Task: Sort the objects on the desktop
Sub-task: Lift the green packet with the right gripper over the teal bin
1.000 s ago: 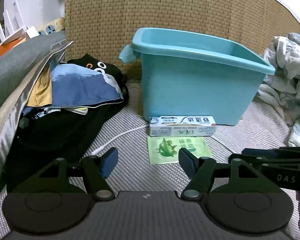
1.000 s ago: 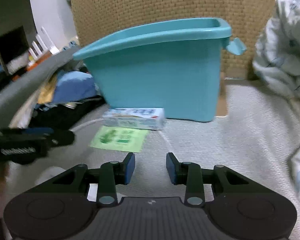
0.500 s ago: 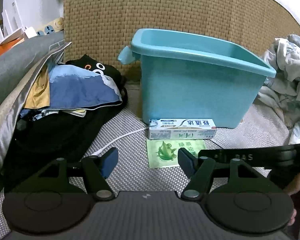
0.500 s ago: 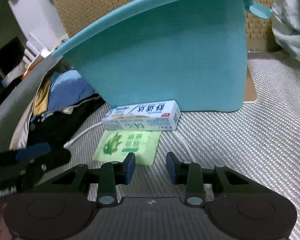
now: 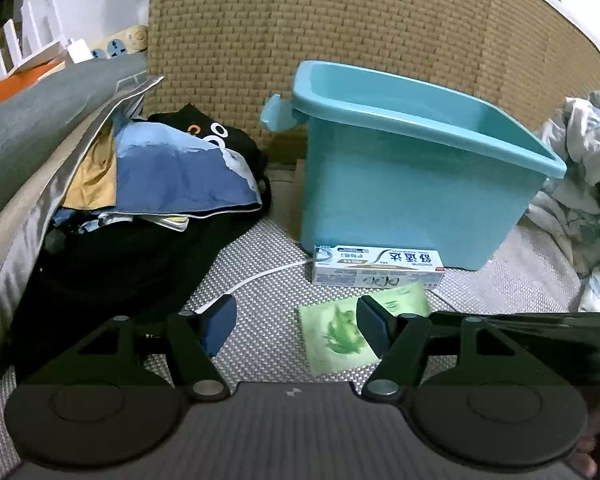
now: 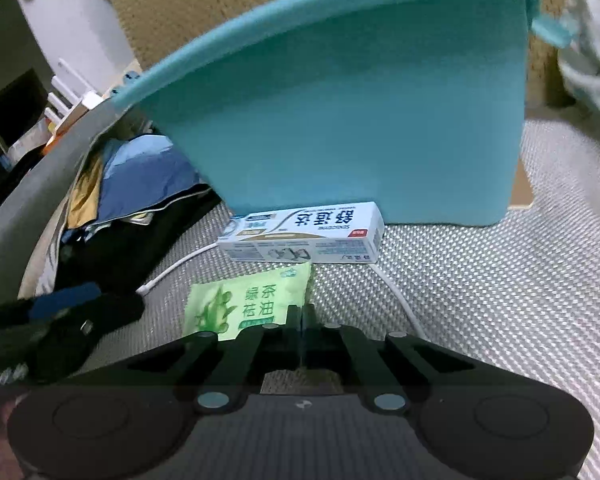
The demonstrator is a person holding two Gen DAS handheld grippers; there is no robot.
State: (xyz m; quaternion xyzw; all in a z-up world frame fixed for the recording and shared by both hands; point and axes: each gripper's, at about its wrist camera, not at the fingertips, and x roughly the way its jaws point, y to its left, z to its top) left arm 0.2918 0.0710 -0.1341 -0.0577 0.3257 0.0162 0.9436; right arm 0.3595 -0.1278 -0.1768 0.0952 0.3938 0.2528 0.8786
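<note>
A green sachet (image 6: 252,300) lies on the woven mat before a white toothpaste box (image 6: 304,236), which rests against a teal plastic tub (image 6: 360,120). My right gripper (image 6: 302,316) is shut on the sachet's right edge. In the left wrist view the sachet (image 5: 340,336) looks slightly lifted and tilted, with the box (image 5: 378,266) and tub (image 5: 412,184) behind it. My left gripper (image 5: 296,328) is open and empty, just left of the sachet. The right gripper's arm (image 5: 520,336) enters there from the right.
A white cable (image 6: 396,296) runs under the box across the mat. A pile of dark and blue clothes (image 5: 148,184) lies left, beside a grey cushion (image 5: 40,140). Crumpled pale fabric (image 5: 584,184) lies right. A woven wall (image 5: 340,20) stands behind the tub.
My right gripper moved forward to the green sachet and shut on its right edge. The sachet has tilted. My left gripper stayed open and nearly still.
</note>
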